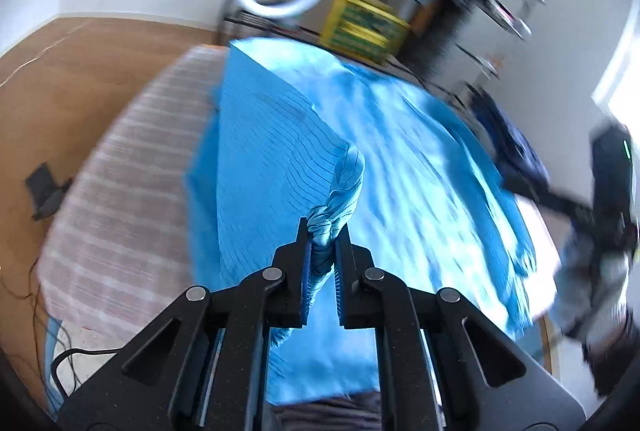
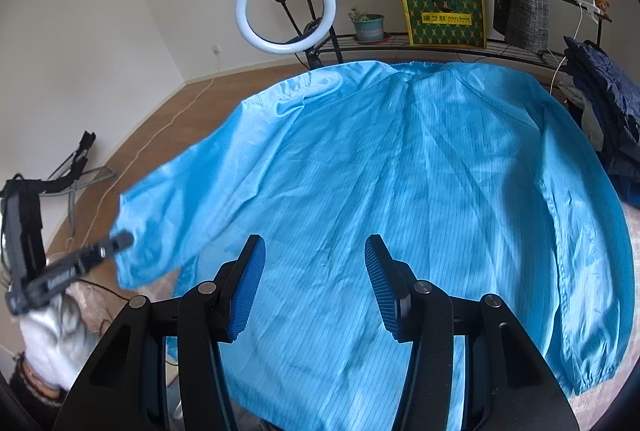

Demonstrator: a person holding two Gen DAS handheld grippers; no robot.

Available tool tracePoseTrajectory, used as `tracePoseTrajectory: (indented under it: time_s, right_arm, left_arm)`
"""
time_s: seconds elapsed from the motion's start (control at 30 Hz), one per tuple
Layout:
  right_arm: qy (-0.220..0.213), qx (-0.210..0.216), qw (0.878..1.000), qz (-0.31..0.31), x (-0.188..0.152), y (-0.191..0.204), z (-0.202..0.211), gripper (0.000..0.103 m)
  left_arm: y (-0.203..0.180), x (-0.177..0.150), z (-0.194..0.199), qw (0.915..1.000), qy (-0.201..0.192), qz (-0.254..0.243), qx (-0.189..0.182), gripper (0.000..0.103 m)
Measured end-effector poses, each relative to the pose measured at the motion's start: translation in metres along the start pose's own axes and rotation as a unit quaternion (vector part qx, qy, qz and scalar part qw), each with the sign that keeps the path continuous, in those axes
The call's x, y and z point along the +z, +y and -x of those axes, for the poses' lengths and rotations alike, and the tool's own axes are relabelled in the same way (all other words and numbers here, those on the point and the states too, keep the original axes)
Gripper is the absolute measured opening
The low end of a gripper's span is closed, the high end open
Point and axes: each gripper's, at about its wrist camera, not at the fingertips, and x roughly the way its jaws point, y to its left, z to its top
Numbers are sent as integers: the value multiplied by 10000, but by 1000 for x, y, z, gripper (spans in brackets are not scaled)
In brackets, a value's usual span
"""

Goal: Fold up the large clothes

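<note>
Left gripper (image 1: pixel 323 231): jaws pinched tight on the bunched cuff (image 1: pixel 326 227) of the blue coat's (image 2: pixel 400 191) sleeve. The sleeve (image 1: pixel 272 159) is lifted and pulled taut off the spread body of the garment. In the right wrist view the same gripper sits at far left, held by a white-gloved hand (image 2: pixel 52 335), the sleeve end stretched out past the bed edge.

Right gripper (image 2: pixel 314 283): jaws apart, nothing between the pads, hovering over the lower middle of the coat. No contact visible.

Coat lies flat, fine pinstripe, collar at the far side, hem nearest the right gripper. The other sleeve (image 2: pixel 592 271) runs down the right edge, its elastic cuff near the bottom right. Open cloth all round the right gripper.

Surface: a bed with a pale striped cover (image 1: pixel 120 191), bare on the coat's left side. Wooden floor (image 2: pixel 168 119) beyond, a white cable trailing across it.

Around: ring light (image 2: pixel 285 14) on a stand past the far edge; garment rack behind with a yellow-green gift bag (image 2: pixel 444 15), a potted plant (image 2: pixel 368 25) and hanging clothes. A dark navy jacket (image 2: pixel 604 103) is piled at the coat's right shoulder, touching or just beside it.
</note>
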Motion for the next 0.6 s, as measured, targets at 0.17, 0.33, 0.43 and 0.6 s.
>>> tracePoseTrajectory:
  time_s: [0.17,0.33,0.43,0.6]
  right_arm:
    - [67,12,9999,95,-2,2,-3,51]
    - [241,35,9993,272,-9,11,-16,51]
    - [375,49,9987,337,-14,16,-26,51]
    - [510,156,9974,477,-20,25,-35,51]
  left_arm:
    - [-39,-34,-9,9975,348,-619,-41,7]
    - [-49,-56,-16,9936,643,-923,20,7]
    - [-49,-62,-18,9904,849,-1094,-46,10]
    - [-37,-73,-4,9916,887,-901,-278,45]
